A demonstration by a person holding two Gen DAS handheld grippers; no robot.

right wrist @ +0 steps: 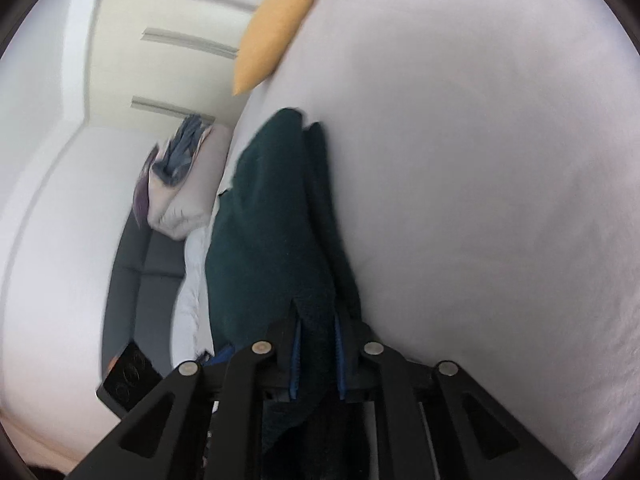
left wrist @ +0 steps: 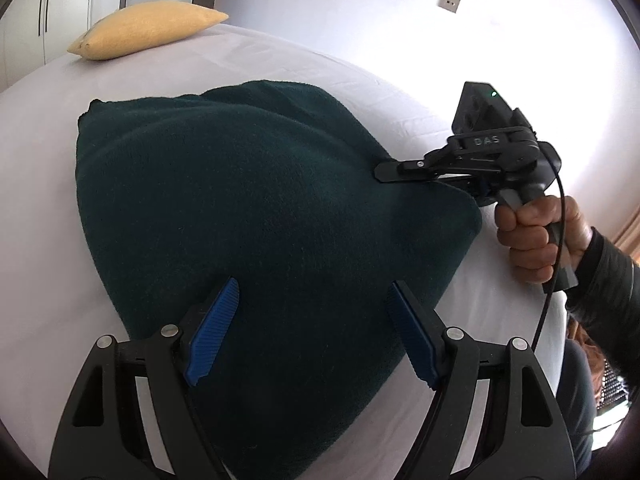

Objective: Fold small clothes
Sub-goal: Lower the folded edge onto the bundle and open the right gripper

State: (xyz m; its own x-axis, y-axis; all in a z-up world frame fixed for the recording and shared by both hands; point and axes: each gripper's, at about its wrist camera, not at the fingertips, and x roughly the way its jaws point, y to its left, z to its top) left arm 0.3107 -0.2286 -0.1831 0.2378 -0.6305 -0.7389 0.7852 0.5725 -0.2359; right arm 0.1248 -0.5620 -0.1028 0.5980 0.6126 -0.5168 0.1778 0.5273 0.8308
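Note:
A dark green fleece garment (left wrist: pixel 248 208) lies folded over on the white bed sheet (left wrist: pixel 40 200). My left gripper (left wrist: pixel 312 332) is open just above the garment's near edge, its blue pads (left wrist: pixel 212 336) apart and holding nothing. My right gripper (left wrist: pixel 384 172) is shut on the garment's right edge, with its handle in a hand (left wrist: pixel 536 236). In the right wrist view the right gripper (right wrist: pixel 318 356) pinches a fold of the green garment (right wrist: pixel 272 240) between its blue pads (right wrist: pixel 295 356) and the cloth stretches away from it over the sheet (right wrist: pixel 480 160).
A yellow pillow (left wrist: pixel 148 28) lies at the bed's far left corner; it also shows in the right wrist view (right wrist: pixel 276 28). A patterned cushion (right wrist: pixel 180 176) sits on a grey sofa (right wrist: pixel 140 272) beside the bed. A white wall with two switch plates (left wrist: pixel 450 0) stands behind.

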